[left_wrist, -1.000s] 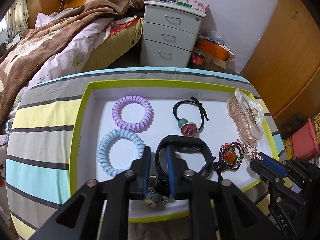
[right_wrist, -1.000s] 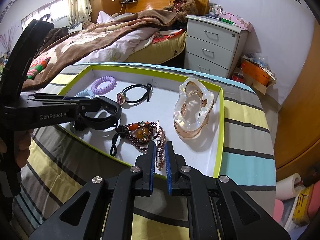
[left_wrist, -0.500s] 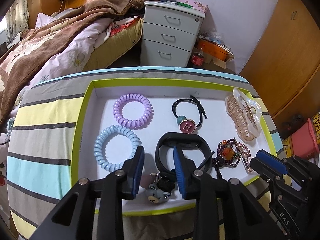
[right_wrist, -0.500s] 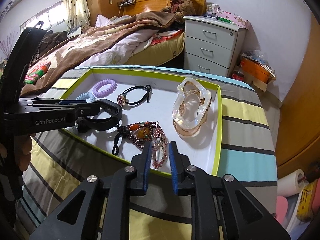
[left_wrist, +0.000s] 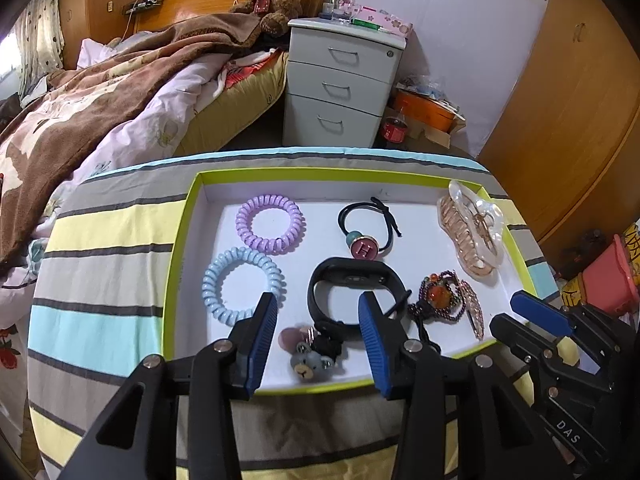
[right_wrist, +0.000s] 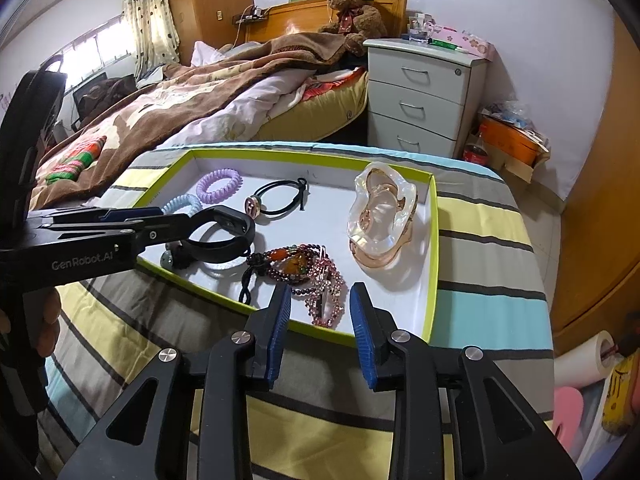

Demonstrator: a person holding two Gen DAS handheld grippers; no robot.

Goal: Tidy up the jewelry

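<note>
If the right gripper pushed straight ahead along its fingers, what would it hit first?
Most likely the pink rhinestone hair clip, lying in the tray between the open right gripper fingers; depth is uncertain.

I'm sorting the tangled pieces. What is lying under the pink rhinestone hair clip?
The pink rhinestone hair clip lies partly over the beaded bracelet; the tray's white floor shows beside it. Anything beneath stays hidden.

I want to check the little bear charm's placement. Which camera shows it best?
The left wrist view: the bear charm lies face-up between the left gripper's open fingers. The right wrist view shows only a grey sliver behind that gripper.
</note>
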